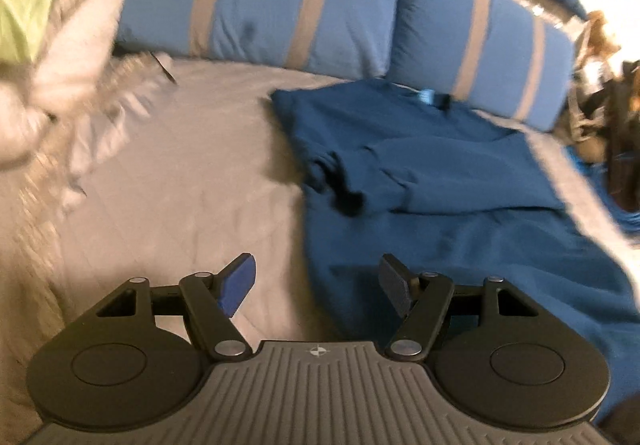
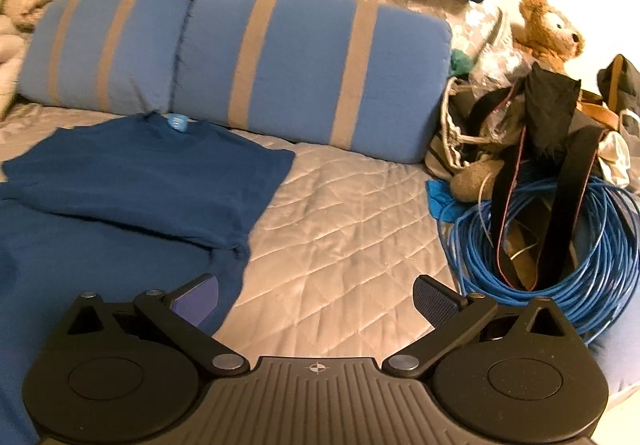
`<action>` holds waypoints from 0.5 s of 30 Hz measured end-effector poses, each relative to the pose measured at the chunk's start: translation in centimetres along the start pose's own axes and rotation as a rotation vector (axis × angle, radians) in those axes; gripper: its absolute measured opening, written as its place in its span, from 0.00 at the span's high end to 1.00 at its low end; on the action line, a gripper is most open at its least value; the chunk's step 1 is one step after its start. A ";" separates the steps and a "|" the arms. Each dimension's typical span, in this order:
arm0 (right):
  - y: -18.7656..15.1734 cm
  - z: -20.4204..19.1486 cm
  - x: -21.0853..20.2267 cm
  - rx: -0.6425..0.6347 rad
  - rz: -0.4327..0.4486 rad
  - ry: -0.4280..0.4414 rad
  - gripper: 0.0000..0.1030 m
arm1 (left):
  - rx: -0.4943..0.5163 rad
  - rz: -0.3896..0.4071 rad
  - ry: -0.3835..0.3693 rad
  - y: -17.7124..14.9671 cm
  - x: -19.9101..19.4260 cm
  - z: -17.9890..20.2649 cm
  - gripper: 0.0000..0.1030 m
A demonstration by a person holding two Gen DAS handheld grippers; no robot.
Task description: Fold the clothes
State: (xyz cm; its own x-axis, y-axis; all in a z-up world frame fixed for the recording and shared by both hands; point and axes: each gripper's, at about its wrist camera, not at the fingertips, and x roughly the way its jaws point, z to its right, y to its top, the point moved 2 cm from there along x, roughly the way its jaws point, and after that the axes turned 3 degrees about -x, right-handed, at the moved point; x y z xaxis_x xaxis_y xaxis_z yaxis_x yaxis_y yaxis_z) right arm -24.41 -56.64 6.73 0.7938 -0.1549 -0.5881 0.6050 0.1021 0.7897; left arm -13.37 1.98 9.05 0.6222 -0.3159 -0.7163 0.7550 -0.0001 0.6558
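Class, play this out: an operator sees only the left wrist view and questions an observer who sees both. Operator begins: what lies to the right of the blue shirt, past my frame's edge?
Observer: A coil of blue cable lies on the quilt, apart from the blue shirt.
Operator: Anything above it?
Observer: A teddy bear sits atop a pile of bags.
Operator: And the right gripper?
Observer: The right gripper is open, empty, over the shirt's right edge.

No readable text anywhere. Light-blue neck tag (image 2: 177,122) on blue shirt (image 2: 140,173) too blurred to read. Crosshair mark (image 2: 317,368) stood on right gripper body, no lettering.
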 end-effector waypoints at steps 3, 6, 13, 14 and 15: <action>-0.4 0.2 -2.1 -0.013 -0.001 0.046 0.00 | -0.046 -0.037 -0.090 -0.9 -0.8 -0.8 0.34; -1.3 0.1 -3.2 -0.018 -0.015 0.059 0.00 | -0.104 -0.073 -0.169 -2.1 -0.9 -1.7 0.34; -4.1 0.6 -2.9 0.074 -0.062 0.081 0.00 | -0.292 -0.150 -0.328 -5.8 0.8 -4.2 0.34; -4.4 0.5 -2.8 0.083 -0.065 0.084 0.00 | -0.341 -0.153 -0.375 -6.5 1.2 -4.9 0.34; -4.7 0.5 -2.8 0.091 -0.068 0.086 0.00 | -0.389 -0.153 -0.419 -7.1 1.6 -5.4 0.34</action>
State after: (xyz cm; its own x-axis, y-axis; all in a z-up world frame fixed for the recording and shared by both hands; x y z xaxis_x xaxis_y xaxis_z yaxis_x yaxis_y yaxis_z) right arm -29.46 -57.15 4.74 0.7559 -0.0729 -0.6506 0.6526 0.0044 0.7577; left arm -16.59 6.62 1.96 0.4250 -0.6878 -0.5885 0.8995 0.2478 0.3600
